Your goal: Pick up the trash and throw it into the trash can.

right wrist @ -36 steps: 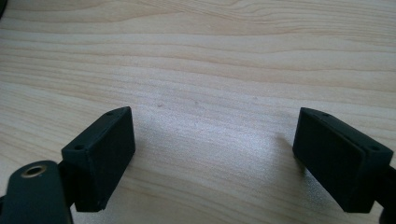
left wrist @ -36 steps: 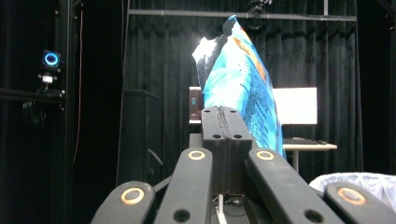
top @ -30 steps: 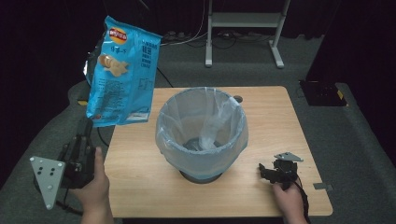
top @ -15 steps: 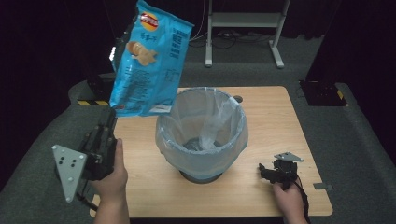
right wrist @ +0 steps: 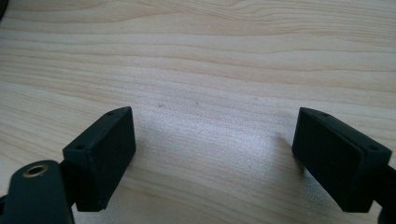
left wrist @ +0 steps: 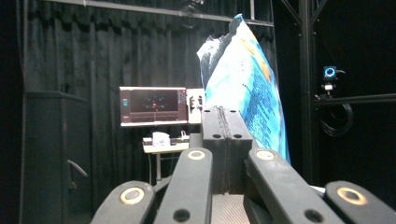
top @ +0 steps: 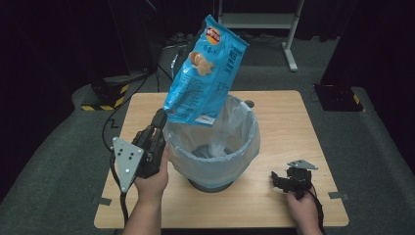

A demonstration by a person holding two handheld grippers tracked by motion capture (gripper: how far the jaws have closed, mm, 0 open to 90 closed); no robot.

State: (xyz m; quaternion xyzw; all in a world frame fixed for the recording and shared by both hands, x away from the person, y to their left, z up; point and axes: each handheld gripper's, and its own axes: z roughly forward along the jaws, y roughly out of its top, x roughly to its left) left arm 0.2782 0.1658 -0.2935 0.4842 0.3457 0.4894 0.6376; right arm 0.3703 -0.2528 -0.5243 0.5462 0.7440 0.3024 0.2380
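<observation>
A blue crisp bag (top: 205, 73) hangs tilted above the left rim of the bin (top: 211, 142), which is lined with a clear plastic bag. My left gripper (top: 161, 117) is shut on the crisp bag's lower corner. In the left gripper view the jaws press together on the blue crisp bag (left wrist: 247, 93), which rises up and to the right. My right gripper (top: 278, 180) rests on the table at the front right, pointing left. In the right gripper view my right gripper (right wrist: 215, 154) is open, with bare wood between its fingers.
The wooden table (top: 279, 112) holds the bin at its middle. Dark carpet and black curtains surround it. A white metal stand (top: 288, 29) is behind the table, a black box (top: 337, 95) at the far right, and cables (top: 127, 98) trail at the far left.
My left gripper has carried the crisp bag to the right and forward, from beside the table's left edge to above the bin's left rim. The right gripper has stayed put.
</observation>
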